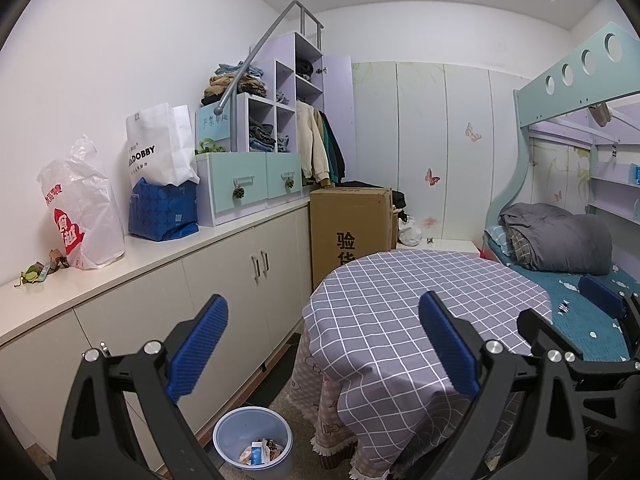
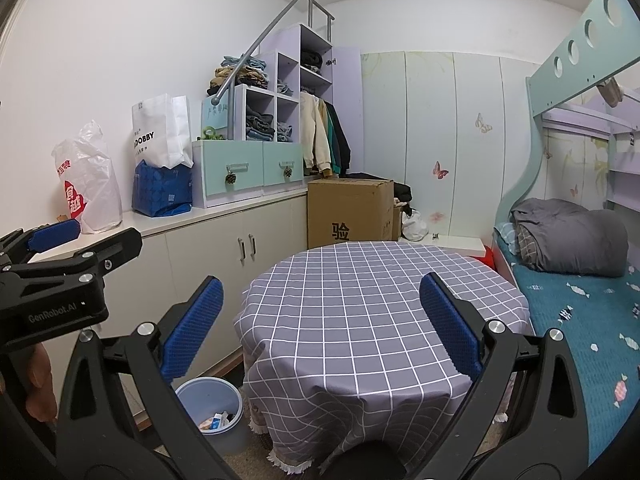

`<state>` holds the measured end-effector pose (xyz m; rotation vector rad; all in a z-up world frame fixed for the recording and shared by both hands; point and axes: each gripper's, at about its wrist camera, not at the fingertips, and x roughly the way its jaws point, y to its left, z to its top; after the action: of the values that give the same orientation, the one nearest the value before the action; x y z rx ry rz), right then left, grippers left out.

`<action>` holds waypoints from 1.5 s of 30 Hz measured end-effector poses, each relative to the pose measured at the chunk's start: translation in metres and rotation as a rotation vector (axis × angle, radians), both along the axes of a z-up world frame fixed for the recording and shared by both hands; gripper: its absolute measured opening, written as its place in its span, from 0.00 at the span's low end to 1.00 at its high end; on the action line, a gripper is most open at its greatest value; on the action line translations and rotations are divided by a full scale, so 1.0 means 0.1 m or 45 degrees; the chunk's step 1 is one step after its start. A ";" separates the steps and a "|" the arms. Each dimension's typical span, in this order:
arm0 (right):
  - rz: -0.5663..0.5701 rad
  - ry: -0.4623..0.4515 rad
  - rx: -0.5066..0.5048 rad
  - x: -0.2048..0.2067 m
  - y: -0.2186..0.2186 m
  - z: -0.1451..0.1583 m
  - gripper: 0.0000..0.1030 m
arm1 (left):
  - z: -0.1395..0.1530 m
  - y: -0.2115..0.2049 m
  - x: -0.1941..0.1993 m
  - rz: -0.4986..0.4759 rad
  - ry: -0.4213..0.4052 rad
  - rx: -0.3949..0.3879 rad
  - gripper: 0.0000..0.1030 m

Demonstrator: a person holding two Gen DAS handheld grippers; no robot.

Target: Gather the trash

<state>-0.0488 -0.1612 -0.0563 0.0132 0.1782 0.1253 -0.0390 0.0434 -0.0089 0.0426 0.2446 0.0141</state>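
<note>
Step in hand: judged from the layout, reaching for the crumpled green and brown wrappers (image 1: 38, 271) lying on the long white cabinet-top desk (image 1: 168, 246), just beside the white plastic bag with red print (image 1: 82, 216).
Trash already collected: paper scraps and a small carton sit in the pale blue round plastic bin (image 1: 253, 436) on the floor, between the cabinet doors and the round desk draped in a grey checked cloth (image 1: 420, 300).
How to do it well: swing the left hand-held gripper (image 1: 320, 344) toward the wrappers, come down low and level with the desk top, and close on the bunched middle of the pile so that loose pieces do not slip out; keep clear of the plastic bag, which would likely crumple into the grasp.
Left hand-held gripper: blue ribbed pads spread wide, nothing between them, touching nothing.
Right hand-held gripper (image 2: 320, 326): likewise wide open and empty, held above the checked cloth.
Risk: light wrappers may slide along the smooth desk when nudged.
</note>
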 end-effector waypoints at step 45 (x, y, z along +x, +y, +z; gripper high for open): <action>0.005 0.014 0.003 -0.02 0.07 -0.07 0.94 | -0.08 0.08 0.02 -0.006 0.036 0.015 0.92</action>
<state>-0.0509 -0.1545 -0.0629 0.0157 0.1889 0.1295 -0.0368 0.0512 -0.0171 0.0549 0.2727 0.0103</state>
